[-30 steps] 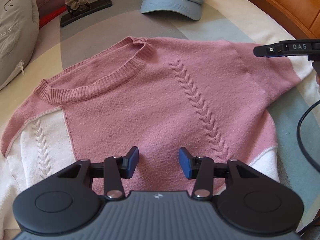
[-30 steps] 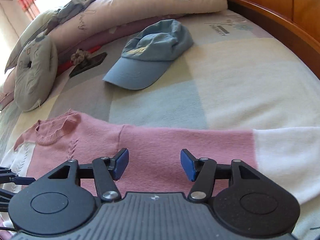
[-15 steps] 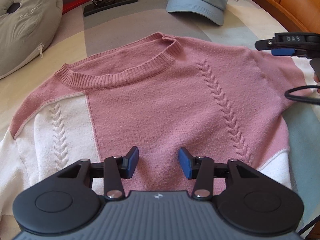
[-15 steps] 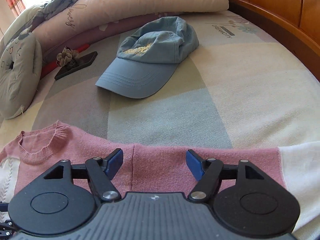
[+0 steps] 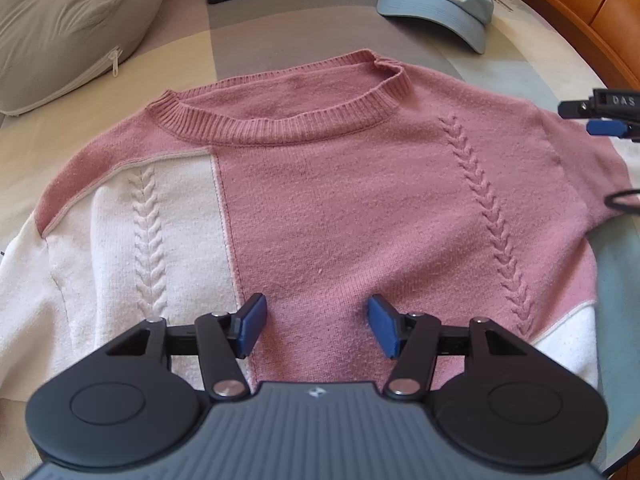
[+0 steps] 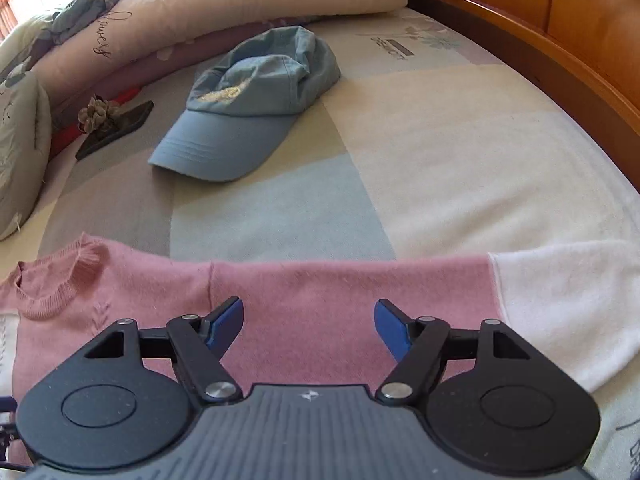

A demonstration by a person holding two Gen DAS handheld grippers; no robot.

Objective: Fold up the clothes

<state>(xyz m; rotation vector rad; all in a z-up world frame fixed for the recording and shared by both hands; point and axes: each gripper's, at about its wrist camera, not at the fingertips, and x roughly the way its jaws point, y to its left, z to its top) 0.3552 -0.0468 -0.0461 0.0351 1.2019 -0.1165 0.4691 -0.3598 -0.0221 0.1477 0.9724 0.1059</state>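
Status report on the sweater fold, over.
Left gripper and right gripper both opening, nothing between the jaws. Pink and white sweater flat on the bed, unfolded. Blue cap lies beyond it, apart from it.

Left gripper (image 5: 316,326), jaws opening with nothing gripped, above flat pink-and-white sweater (image 5: 340,200)

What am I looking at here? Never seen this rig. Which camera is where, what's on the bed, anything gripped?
No robot arm: a person holds a two-finger gripper in each hand, with a fisheye camera on each looking along the fingers. One view shows the left gripper over the body of a pink and white sweater, spread flat on the bed. The other shows the right gripper over its sleeve. Both sets of jaws are opening and grip nothing. Beyond lie a blue cap and a grey cushion.
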